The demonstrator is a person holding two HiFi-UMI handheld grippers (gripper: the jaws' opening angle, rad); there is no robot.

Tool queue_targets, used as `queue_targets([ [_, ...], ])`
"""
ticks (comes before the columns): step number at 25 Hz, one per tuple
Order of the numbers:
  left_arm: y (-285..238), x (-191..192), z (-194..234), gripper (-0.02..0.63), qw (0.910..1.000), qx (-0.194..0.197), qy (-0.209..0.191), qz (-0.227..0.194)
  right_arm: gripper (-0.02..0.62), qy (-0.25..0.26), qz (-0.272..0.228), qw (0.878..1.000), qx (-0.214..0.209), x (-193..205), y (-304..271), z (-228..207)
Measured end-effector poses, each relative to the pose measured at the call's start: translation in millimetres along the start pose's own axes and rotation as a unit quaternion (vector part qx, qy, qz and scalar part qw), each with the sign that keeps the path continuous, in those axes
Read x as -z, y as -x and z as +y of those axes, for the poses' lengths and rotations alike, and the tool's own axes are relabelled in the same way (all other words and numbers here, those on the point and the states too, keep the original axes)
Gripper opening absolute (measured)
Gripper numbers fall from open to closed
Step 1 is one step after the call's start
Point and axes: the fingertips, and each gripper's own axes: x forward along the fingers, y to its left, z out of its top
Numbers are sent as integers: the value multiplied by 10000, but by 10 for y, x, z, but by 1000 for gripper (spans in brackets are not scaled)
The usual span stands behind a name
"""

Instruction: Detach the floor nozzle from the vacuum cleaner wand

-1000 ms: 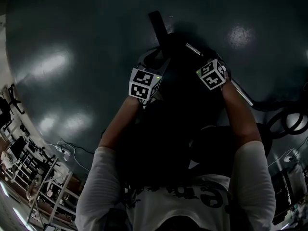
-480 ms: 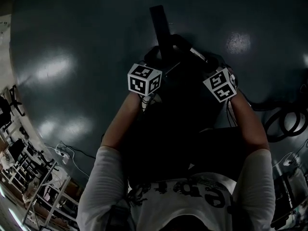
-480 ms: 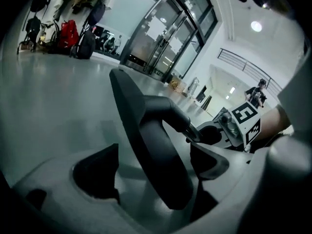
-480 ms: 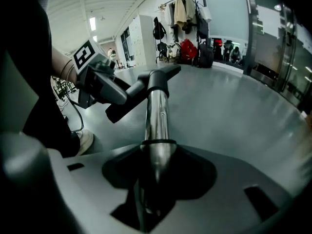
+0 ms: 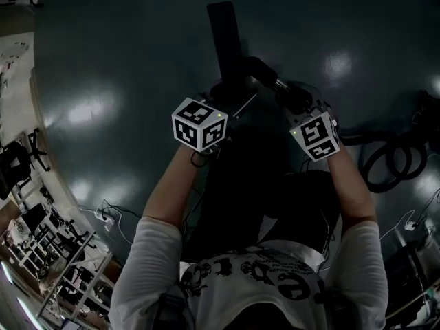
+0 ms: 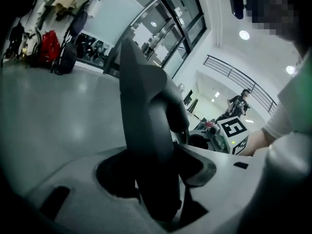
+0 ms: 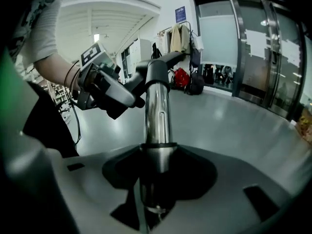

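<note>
The black floor nozzle hangs over the dark floor, its neck joined to the chrome wand. My left gripper is at the neck. In the left gripper view the nozzle's black body runs down between the closing jaws of the left gripper and fills the gap. My right gripper is shut on the wand. In the right gripper view the chrome wand rises out of the right gripper, and the left gripper touches the black elbow.
Black hose coils lie on the floor at the right. Racks and cables crowd the lower left. Glass doors and hung coats and bags stand beyond. A person stands far off.
Both grippers have come up towards the camera with the wand and nozzle between them. The nozzle now sits higher in the head view, and more of the hose shows at the right.
</note>
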Motion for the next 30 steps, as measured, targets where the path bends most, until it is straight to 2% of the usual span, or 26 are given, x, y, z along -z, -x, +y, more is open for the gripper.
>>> queue_targets([
  [4,489,-800,-931,172,9993,352,-105,89,179,15,-149,9999,2,-732,909,16],
  [9,1176,-1690,-2099,150,9969,546,-551,154,178,-9,-102,9999,26,-1627,2077,140],
  [14,1824,-2482,-3240,147,9952,544,-790,-182,178,10,-252,9997,2,-2399,3254,304],
  [19,2489,-3179,-4154,147,9869,605,-1429,-430,178,12,-468,9984,311,-3161,4209,497],
  [23,2954,-3526,-4811,147,9746,479,-1995,-896,178,182,-778,9946,656,-3583,4884,662],
  [27,3241,-3602,-5237,146,9581,287,-2322,-1652,178,364,-1009,9914,744,-3704,5285,860],
  [30,3384,-3457,-5405,145,9570,234,-2365,-1663,178,368,-982,9920,709,-3661,5402,1081],
])
